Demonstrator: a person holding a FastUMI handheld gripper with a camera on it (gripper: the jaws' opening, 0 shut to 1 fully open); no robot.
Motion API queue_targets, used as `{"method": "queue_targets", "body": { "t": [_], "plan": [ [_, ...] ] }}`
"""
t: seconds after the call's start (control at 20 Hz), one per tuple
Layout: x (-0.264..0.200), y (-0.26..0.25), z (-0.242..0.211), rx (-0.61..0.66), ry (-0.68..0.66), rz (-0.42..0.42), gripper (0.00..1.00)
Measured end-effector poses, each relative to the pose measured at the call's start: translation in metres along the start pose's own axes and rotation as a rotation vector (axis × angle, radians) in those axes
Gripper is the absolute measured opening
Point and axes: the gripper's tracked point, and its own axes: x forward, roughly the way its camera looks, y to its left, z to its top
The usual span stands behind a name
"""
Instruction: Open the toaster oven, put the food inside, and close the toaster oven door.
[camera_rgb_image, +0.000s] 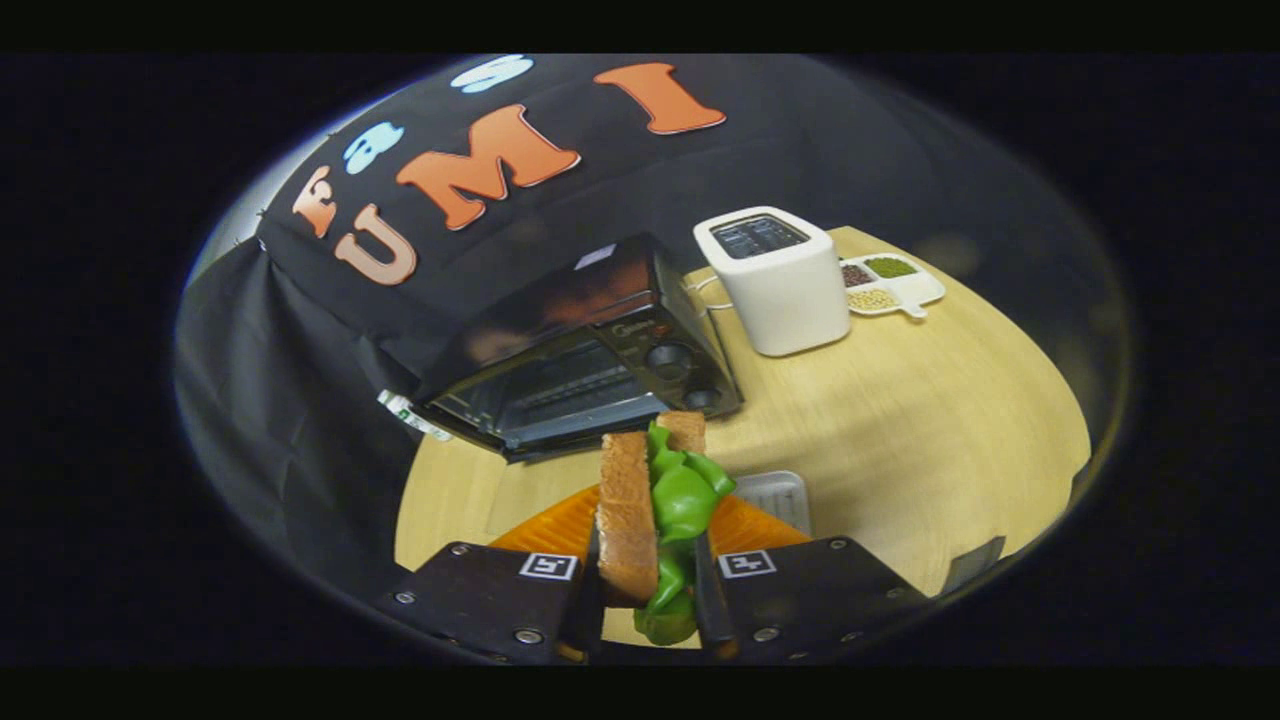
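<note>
Pinching a toast-and-lettuce sandwich (650, 520) upright between both fingers, the gripper (648, 600) holds it above the wooden table (900, 420) just short of the toaster oven (580, 360), where loose lettuce could slip out or the sandwich snag the opening

Glossy toaster oven (590, 350), seemingly wooden table (930, 420).

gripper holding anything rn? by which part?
Yes: the gripper is shut on the sandwich, toast slices with green lettuce between them, clamped at its lower end with the slices' flat faces against the fingers. It stands upright before the toaster oven.
</note>
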Motion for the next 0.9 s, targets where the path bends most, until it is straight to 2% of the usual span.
{"method": "queue_targets", "body": {
  "t": [0.45,0.9],
  "plan": [
    [0.069,0.074,0.007,0.099,0.009,0.144,0.37],
    [0.138,0.11,0.005,0.197,0.007,0.192,0.37]
  ]
}}
